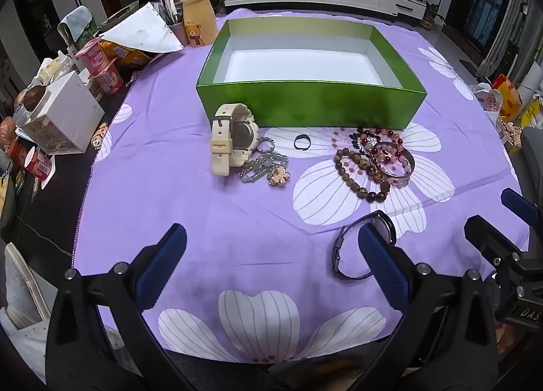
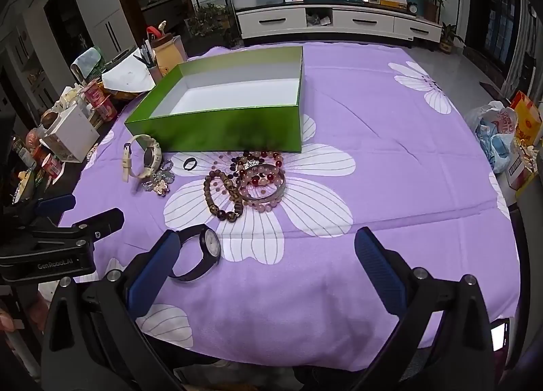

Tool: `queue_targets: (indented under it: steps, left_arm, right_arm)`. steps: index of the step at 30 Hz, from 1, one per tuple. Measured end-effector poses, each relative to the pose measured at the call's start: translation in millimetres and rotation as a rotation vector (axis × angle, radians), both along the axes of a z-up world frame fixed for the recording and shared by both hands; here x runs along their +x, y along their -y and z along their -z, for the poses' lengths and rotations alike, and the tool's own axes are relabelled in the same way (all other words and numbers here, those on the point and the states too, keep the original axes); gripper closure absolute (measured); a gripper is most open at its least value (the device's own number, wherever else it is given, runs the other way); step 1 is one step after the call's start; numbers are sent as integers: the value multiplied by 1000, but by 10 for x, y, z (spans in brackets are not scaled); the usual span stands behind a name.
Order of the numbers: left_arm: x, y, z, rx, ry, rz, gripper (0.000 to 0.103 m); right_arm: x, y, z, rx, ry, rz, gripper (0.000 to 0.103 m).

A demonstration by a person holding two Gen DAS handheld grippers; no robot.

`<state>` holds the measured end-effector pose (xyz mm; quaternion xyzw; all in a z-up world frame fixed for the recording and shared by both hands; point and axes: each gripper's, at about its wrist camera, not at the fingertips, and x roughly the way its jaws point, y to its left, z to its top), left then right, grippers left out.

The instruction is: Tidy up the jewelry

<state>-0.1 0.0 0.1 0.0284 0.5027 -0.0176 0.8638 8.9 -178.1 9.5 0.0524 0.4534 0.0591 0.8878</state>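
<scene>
Hovering low over the purple flower-print cloth (image 1: 176, 187), both tools level and facing the open green cardboard box (image 1: 305, 109); left gripper (image 1: 271, 255) and right gripper (image 2: 268, 255) both spread wide, holding nothing. Lying just ahead: black round-dial wristwatch (image 2: 203, 252), dial facing up, beside the right gripper's left finger. Sitting in front of the box: cream chunky watch (image 1: 230, 140) standing on edge, brown bead bracelet (image 1: 363, 173) flat.
</scene>
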Motion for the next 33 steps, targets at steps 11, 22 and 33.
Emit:
queue_targets:
  steps: [11,22,33]
  left_arm:
    - [-1,7,-1,1,-5,2,2]
    - [7,23,57,8,-9,3,2]
    - [8,25,54,5,-8,4,2]
  right_arm:
    - [-7,-11,-15,1,5,-1,1]
    - [-2,-19,1,-5,4,-3,1]
    - [7,-58,-17,-16,8,-7,1]
